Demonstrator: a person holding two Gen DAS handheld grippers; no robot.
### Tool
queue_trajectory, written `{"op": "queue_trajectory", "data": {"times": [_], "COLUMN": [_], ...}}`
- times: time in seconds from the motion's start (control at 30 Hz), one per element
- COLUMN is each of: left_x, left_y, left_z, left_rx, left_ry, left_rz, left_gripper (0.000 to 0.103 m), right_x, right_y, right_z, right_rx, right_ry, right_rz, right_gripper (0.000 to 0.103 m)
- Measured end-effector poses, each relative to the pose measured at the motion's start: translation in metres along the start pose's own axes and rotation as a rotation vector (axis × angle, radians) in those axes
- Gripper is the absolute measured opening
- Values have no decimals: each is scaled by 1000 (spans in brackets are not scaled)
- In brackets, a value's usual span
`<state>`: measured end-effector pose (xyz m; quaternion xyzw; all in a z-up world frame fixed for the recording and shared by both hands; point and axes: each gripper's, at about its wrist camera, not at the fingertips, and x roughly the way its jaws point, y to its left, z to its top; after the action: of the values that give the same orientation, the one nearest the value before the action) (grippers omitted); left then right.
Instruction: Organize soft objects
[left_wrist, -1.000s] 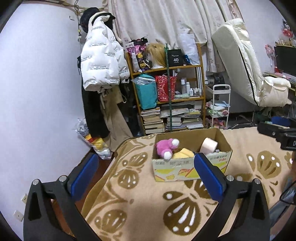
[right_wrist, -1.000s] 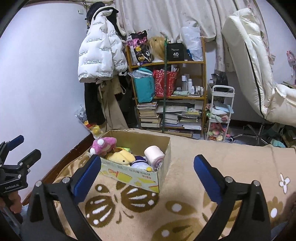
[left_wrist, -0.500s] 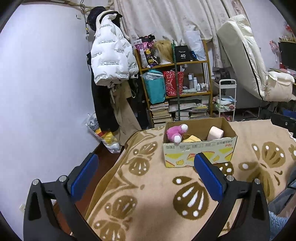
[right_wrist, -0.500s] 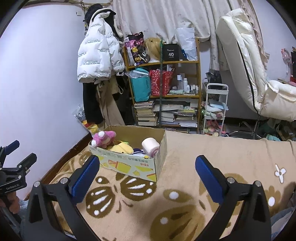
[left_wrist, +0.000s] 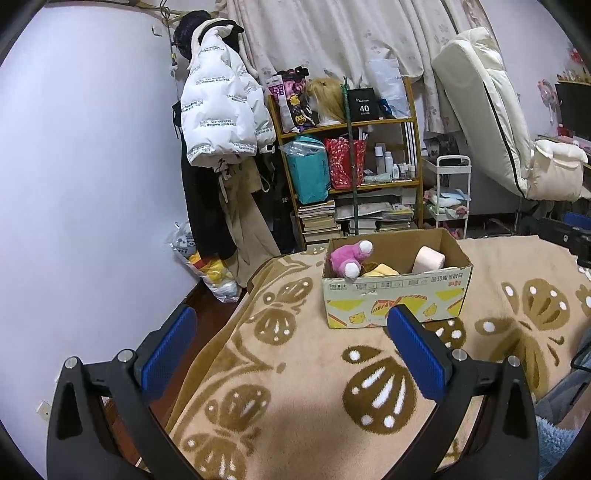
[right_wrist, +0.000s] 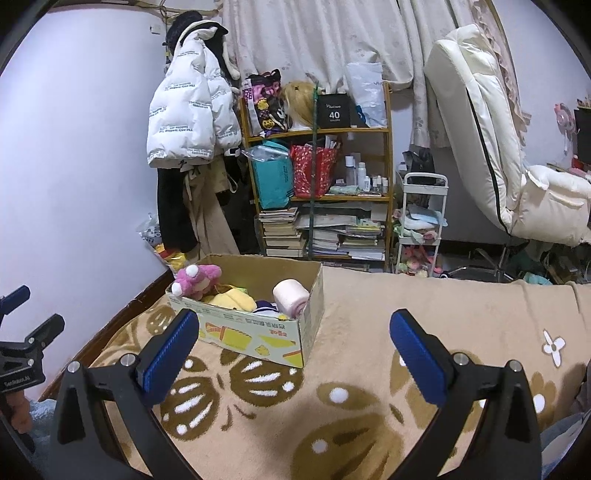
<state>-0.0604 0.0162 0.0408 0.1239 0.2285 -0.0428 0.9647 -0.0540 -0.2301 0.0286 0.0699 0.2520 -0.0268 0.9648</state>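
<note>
Both tongs have drawn back from the cardboard box (left_wrist: 397, 291), which now sits farther ahead. Left tongs (left_wrist: 291, 354) and right tongs (right_wrist: 293, 356) hang spread wide, holding nothing. Inside the box lie a pink plush (right_wrist: 197, 278), a yellow plush (right_wrist: 232, 299) and a pink roll (right_wrist: 290, 297) (all packed close together). It rests on a tan butterfly-patterned blanket (left_wrist: 295, 406); a cluttered bookshelf (right_wrist: 325, 199) stands behind.

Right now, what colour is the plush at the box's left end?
Pink with white tips: the plush in the cardboard box, clearest in the right wrist view.
</note>
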Motion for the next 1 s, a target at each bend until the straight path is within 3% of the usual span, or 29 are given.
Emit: {"op": "queue_trajectory", "data": {"times": [1.0], "left_x": [11], "left_y": [-3], "left_z": [-4], "left_rx": [-20], "left_ry": [19], "left_rz": [8], "left_gripper": [102], "right_x": [8], "right_y": [0], "right_z": [-3], "right_rx": [1], "right_ry": [-1], "right_rz": [-7], "right_gripper": [103]}}
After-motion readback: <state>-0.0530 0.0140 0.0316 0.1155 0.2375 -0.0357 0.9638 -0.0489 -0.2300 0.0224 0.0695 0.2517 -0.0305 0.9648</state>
